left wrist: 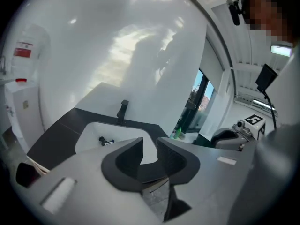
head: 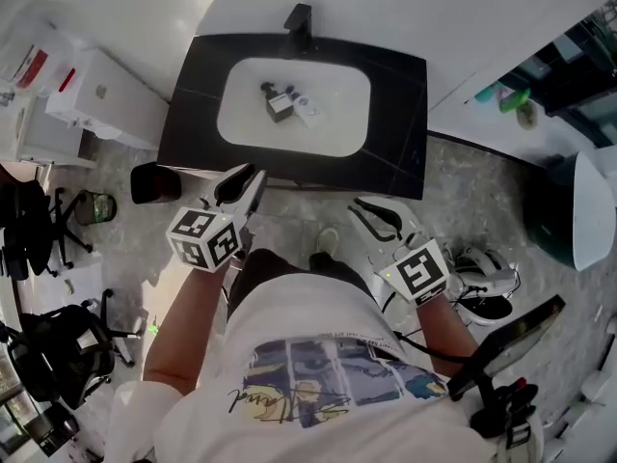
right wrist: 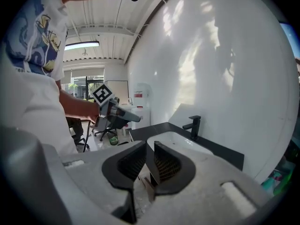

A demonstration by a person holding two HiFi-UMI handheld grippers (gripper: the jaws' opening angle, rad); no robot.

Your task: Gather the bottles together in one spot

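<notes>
Head view, looking steeply down: I stand on the speckled grey floor [head: 472, 196] in front of a black counter [head: 400, 114] with a white sink basin [head: 337, 114] sunk into it and a black faucet [head: 298, 19] at its far edge. A dark bottle [head: 280, 103] lies in the basin, left of its middle, with a small pale item [head: 308, 111] just beside it on the right, too small to make out. My left gripper [head: 253, 175] hangs over the floor just short of the counter's near edge, its marker cube toward me and its tips aimed at the sink. My right gripper [head: 359, 204] is level with it on the other side, a little farther back from the counter. Both are well apart from the bottle. In the left gripper view, the two dark jaws stand apart with a clear gap, and only the basin and floor show through it. In the right gripper view, the jaws sit closer to each other, with a narrow slit between the ribbed pads and nothing caught in it. A small black bin [head: 152, 182] stands on the floor at the counter's left corner, and black office chairs [head: 39, 225] crowd the left edge of the room.
</notes>
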